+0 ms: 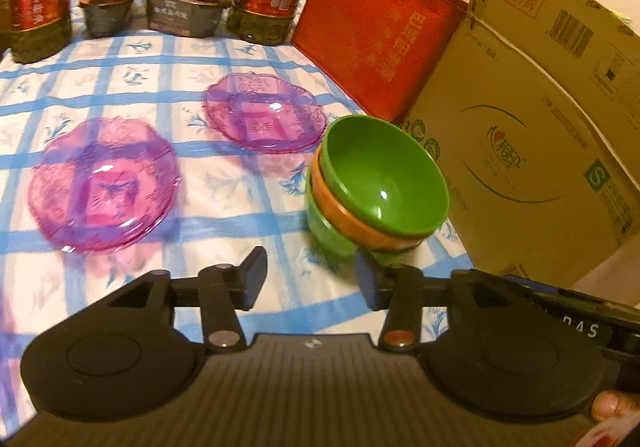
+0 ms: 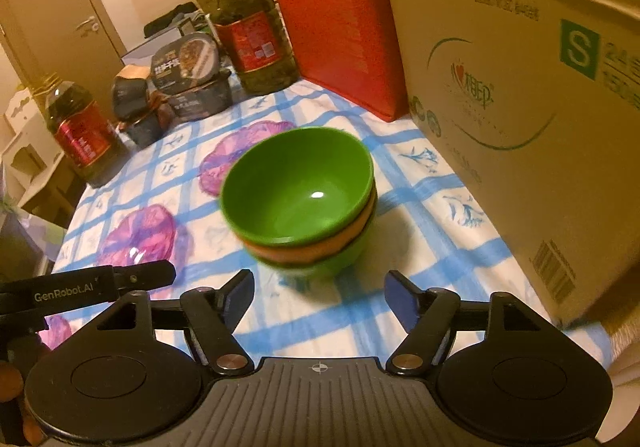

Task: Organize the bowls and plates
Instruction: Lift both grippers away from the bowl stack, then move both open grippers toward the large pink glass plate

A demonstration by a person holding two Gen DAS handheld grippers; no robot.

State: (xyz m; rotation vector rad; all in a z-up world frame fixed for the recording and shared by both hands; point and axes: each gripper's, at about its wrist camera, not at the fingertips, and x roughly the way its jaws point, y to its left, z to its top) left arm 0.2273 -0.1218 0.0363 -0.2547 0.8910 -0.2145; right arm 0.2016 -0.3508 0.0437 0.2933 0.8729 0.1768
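Bowls (image 2: 298, 199) stacked three deep sit dead ahead of my right gripper (image 2: 320, 297), jaws apart, nothing between. Two pink plates (image 1: 105, 183) lie apart on the checked cloth (image 1: 240, 183), ahead-left of my left gripper (image 1: 312, 279), half open, empty. I judge left nearer for stacking plates.

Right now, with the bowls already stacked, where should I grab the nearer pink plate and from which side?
Take the nearer pink plate by its scalloped rim at the edge facing the left gripper, coming in low from the front. It lies flat and shallow on the checked cloth, so probably only the raised rim gives the open jaws something to pinch. Nothing blocks that near edge.
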